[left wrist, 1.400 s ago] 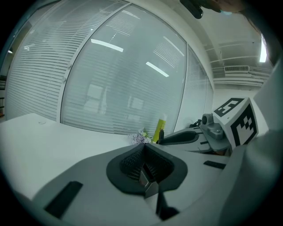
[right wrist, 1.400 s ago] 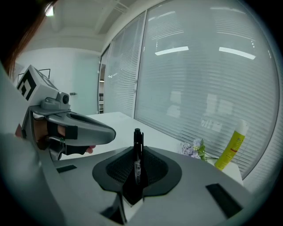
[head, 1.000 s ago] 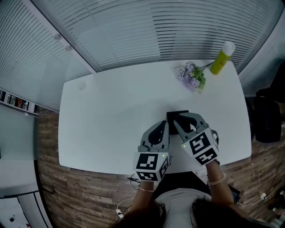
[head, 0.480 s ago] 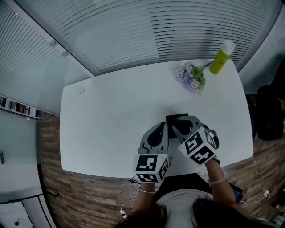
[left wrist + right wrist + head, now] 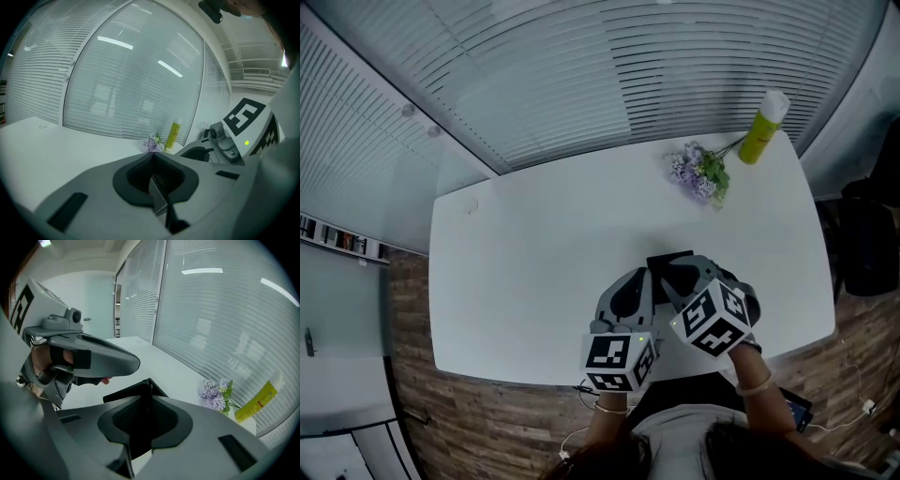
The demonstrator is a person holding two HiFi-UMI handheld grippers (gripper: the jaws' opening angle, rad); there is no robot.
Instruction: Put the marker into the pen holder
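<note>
**Mia:** Where is the marker [image 5: 146, 395]?

**Ben:** It is in the right gripper [image 5: 149, 386]. The two jaws are pressed on it, one on each side. It looks like a thin dark stick going straight up the middle.

**Mia:** And the pen holder [image 5: 667, 259]?

**Ben:** It is a black box on the white table [image 5: 534, 244], near the edge where the person stands. From the head view, both grippers sit just in front of it and hide a lot of it.

**Mia:** Is the marker in the box?

**Ben:** I can't tell. In the right gripper view, the far end of the marker lines up with the near edge of the pen holder. The inside of the box does not show.

**Mia:** What about the left gripper [image 5: 152, 155]?

**Ben:** Its jaws are squeezed together and the tips touch. There is nothing between them. It is close beside the right gripper, on its left.

**Mia:** What else is on the table?

**Ben:** Some purple flowers [image 5: 697, 174] with green leaves lie at the far side. A yellow bottle [image 5: 761, 133] with a white cap stands just beside them, at the far right corner. Both are well apart from the pen holder.
</note>
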